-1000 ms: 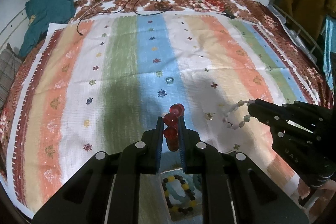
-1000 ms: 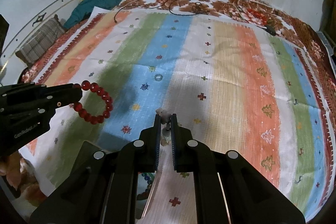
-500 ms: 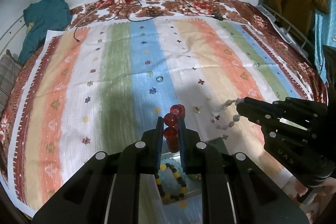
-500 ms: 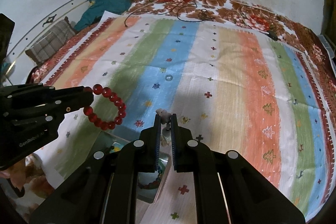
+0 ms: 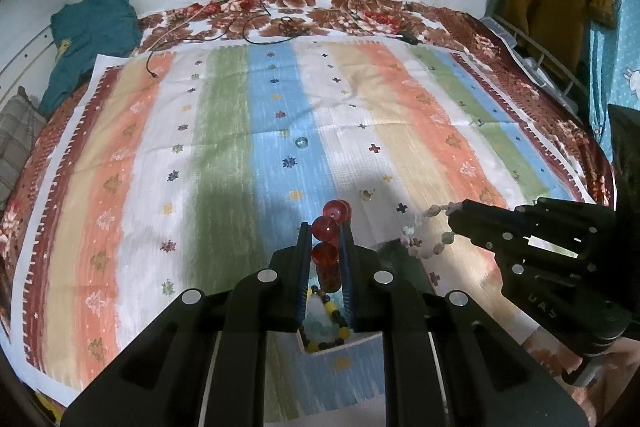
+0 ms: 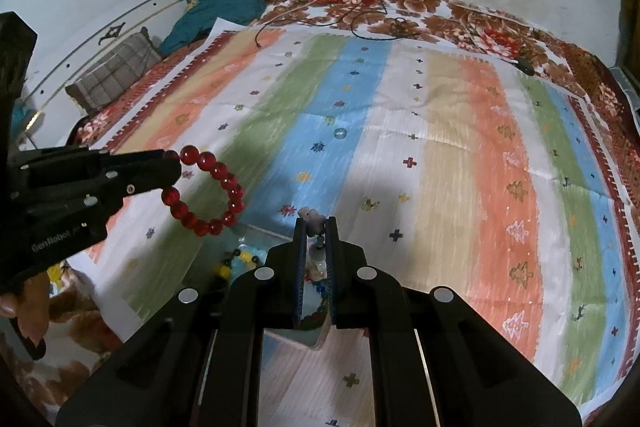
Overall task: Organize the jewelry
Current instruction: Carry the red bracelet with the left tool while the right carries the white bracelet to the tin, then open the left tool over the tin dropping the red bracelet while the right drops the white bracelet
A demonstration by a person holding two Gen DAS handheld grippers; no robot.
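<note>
I am in the carrying step: each of my 2 grippers has 1 bracelet and both hang over the wooden box (image 5: 340, 349) at the near edge of the striped cloth (image 5: 224, 163).

My left gripper (image 5: 326, 227) is narrowed tight on the red bead bracelet (image 6: 208, 195), pinching a few beads while the rest of the loop dangles free in the air. My right gripper (image 6: 316, 223) is closed on the pale stone bracelet (image 5: 424, 235), which droops from its tips above the cloth beside the box.

Inside the box I count 1 yellow-and-dark bead bracelet (image 5: 326, 319) lying around something pale; a further colored strand shows under my right gripper, too hidden to count surely. On the cloth, well apart from the box, I see 2 small loose pieces: 1 clear ring (image 5: 301, 142) on the blue stripe and 1 small gold piece (image 5: 366, 194) nearer me.

Next, I judge, each bracelet needs lowering into a free part of the box before the jaws part. The loops swing, so I should come straight down and let go low, or a bead may catch the rim.
</note>
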